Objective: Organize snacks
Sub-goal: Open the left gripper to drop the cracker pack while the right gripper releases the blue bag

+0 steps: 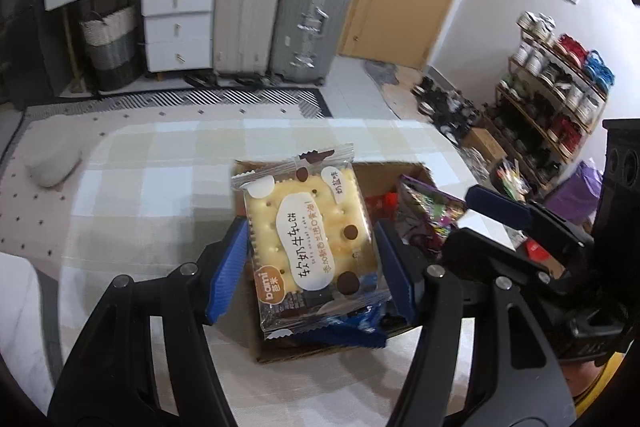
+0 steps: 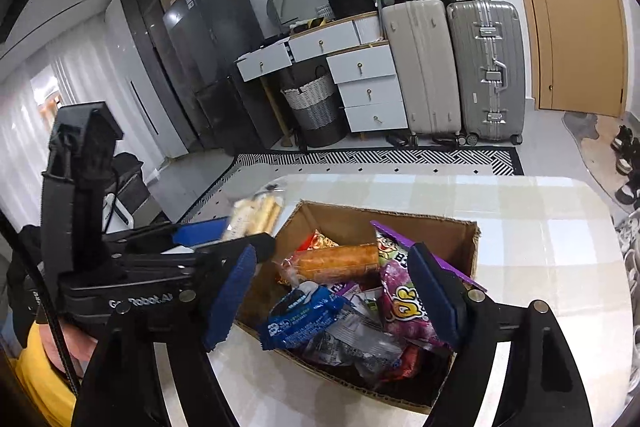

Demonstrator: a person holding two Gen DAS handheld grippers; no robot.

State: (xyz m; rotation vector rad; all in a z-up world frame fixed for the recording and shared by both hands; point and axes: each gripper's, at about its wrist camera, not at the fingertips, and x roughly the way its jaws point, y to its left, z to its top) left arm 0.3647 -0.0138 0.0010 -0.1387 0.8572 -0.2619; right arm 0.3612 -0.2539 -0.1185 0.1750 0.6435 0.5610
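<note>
My left gripper (image 1: 311, 267) is shut on a clear packet of yellow crackers (image 1: 308, 227) with a white label, and holds it above the left part of an open cardboard box (image 1: 386, 174). In the right wrist view that packet (image 2: 256, 215) hangs left of the box (image 2: 360, 223). My right gripper (image 2: 334, 293) stands open over the box, and its pads press on nothing. A purple candy packet (image 2: 396, 287) leans close to its right finger. Below lie a blue cookie packet (image 2: 300, 319), an orange roll (image 2: 340, 261) and several other wrapped snacks.
The box stands on a table with a pale checked cloth (image 2: 540, 227). Behind the table are a patterned rug, white drawers (image 2: 368, 83), a laundry basket, suitcases (image 2: 484, 67) and a door. A shoe rack (image 1: 560, 99) stands at the right. A person's yellow sleeve (image 2: 36, 379) shows at the lower left.
</note>
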